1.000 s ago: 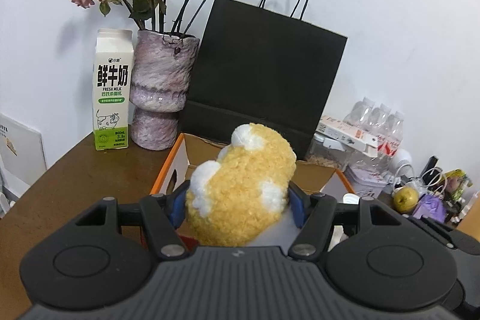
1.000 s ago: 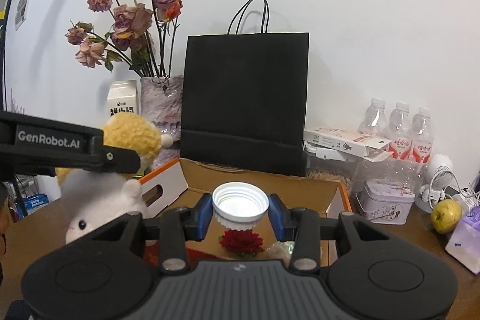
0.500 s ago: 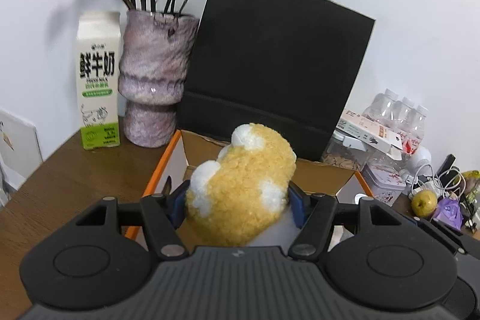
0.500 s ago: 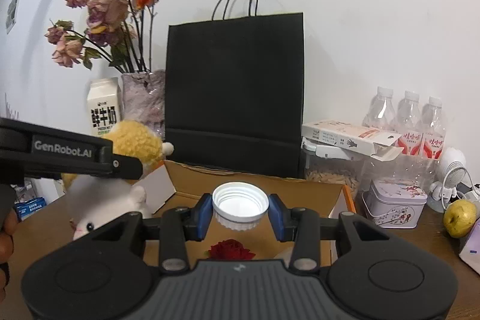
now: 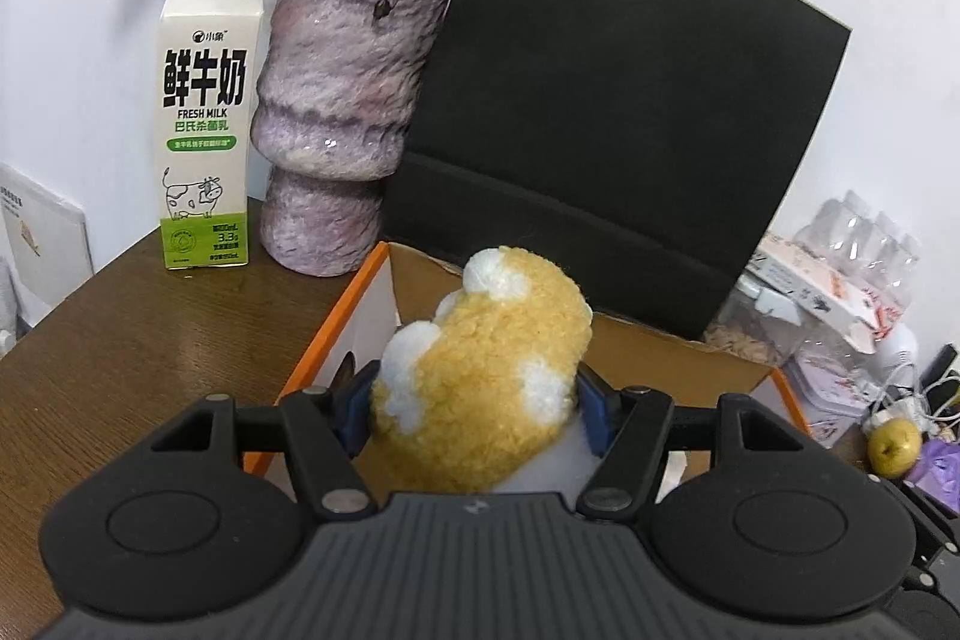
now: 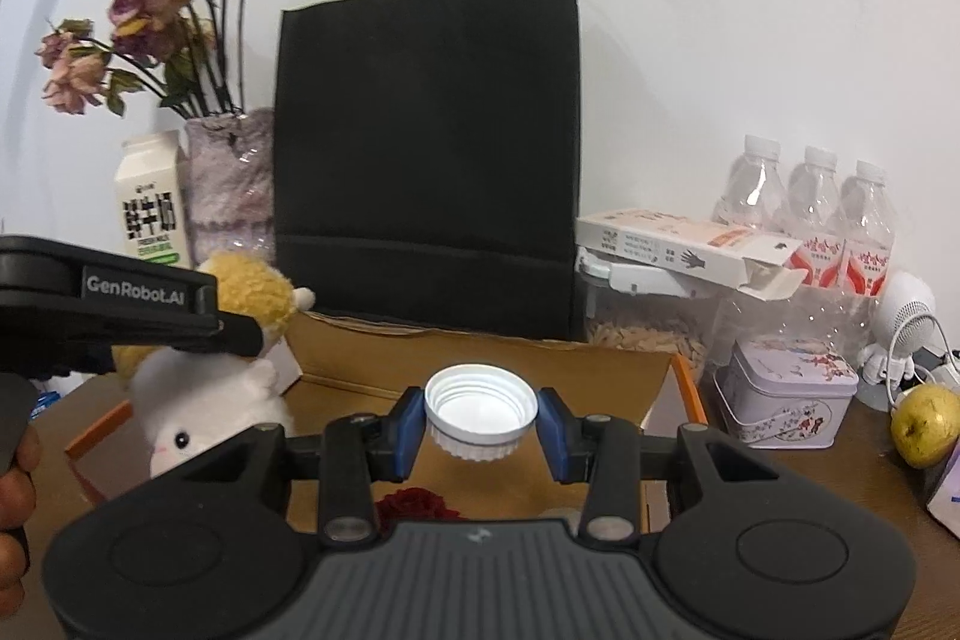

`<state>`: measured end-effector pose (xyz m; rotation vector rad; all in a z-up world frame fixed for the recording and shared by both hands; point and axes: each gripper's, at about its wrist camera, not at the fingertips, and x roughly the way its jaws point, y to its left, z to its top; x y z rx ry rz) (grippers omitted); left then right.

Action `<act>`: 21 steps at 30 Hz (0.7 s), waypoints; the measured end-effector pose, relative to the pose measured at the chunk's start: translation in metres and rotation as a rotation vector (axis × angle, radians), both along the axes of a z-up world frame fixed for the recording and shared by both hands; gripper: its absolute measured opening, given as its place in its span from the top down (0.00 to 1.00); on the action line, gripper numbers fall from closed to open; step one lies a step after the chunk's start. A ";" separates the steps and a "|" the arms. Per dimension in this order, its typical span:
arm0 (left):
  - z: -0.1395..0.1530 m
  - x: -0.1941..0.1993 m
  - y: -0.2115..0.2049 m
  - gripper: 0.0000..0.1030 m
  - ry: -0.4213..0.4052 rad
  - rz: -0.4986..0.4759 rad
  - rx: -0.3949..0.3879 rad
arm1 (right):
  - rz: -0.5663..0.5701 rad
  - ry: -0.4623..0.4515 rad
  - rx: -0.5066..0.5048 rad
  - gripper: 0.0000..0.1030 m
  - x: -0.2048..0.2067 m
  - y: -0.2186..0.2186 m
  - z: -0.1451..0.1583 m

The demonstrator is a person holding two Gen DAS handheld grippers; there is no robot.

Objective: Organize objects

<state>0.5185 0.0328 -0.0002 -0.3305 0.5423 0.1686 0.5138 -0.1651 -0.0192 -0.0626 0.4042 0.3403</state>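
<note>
A yellow and white plush toy [image 5: 480, 376] is pinched between the blue pads of my left gripper [image 5: 474, 400], which is shut on it above the left end of an open cardboard box [image 5: 678, 358] with an orange rim. In the right wrist view the same plush toy [image 6: 204, 400] hangs under the left gripper [image 6: 246, 334] at the box's left side. My right gripper [image 6: 480, 421] is shut on a white screw cap [image 6: 480, 400], open side up, over the middle of the box [image 6: 540, 370]. A dark red flower [image 6: 414, 505] lies inside the box below it.
A milk carton [image 5: 204, 118], a purple vase [image 5: 342, 118] of dried roses and a black paper bag [image 5: 612, 112] stand behind the box. To its right are a grain jar [image 6: 648, 328], a tin [image 6: 786, 394], water bottles [image 6: 810, 202] and a pear [image 6: 924, 424]. A hand [image 6: 15, 472] shows at the left edge.
Both grippers have moved forward and a little down toward the box; the bag, vase and carton look nearer. The plush toy and the cap stay gripped as before.
</note>
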 end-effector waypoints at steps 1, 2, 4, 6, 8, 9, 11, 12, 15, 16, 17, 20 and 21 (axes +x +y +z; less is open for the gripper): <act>-0.002 0.001 0.000 0.34 0.002 0.003 0.001 | -0.003 0.007 -0.003 0.62 0.002 0.000 -0.002; -0.003 0.002 0.001 0.34 0.004 0.006 -0.001 | -0.006 0.014 -0.007 0.62 0.004 0.000 -0.004; -0.005 0.002 0.002 0.30 0.010 0.009 -0.002 | 0.000 0.029 -0.009 0.62 0.007 -0.001 -0.006; -0.005 0.001 0.004 0.16 0.010 0.008 0.002 | 0.000 0.032 -0.009 0.57 0.007 -0.001 -0.007; -0.002 -0.003 0.005 0.00 -0.009 0.019 0.027 | -0.004 0.026 -0.007 0.24 0.005 -0.001 -0.006; 0.000 -0.005 0.005 0.00 -0.022 0.025 0.040 | -0.012 0.018 -0.008 0.16 0.005 -0.001 -0.006; 0.003 -0.008 0.005 0.00 -0.034 0.019 0.054 | -0.027 0.004 -0.013 0.02 0.003 -0.001 -0.005; 0.004 -0.008 0.005 0.00 -0.032 0.015 0.055 | -0.030 0.005 -0.013 0.02 0.003 -0.001 -0.004; 0.005 -0.010 0.005 0.00 -0.032 0.012 0.059 | -0.028 0.012 -0.006 0.00 0.004 -0.002 -0.004; 0.005 -0.010 0.005 0.00 -0.031 0.011 0.062 | -0.028 0.014 -0.007 0.00 0.004 -0.002 -0.004; 0.005 -0.010 0.005 0.00 -0.029 0.011 0.063 | -0.029 0.015 -0.008 0.00 0.004 -0.002 -0.004; 0.006 -0.012 0.004 0.00 -0.024 0.007 0.063 | -0.032 0.017 -0.001 0.00 0.002 -0.003 -0.002; 0.006 -0.013 0.004 0.00 -0.023 0.006 0.065 | -0.031 0.017 0.001 0.00 0.002 -0.003 -0.001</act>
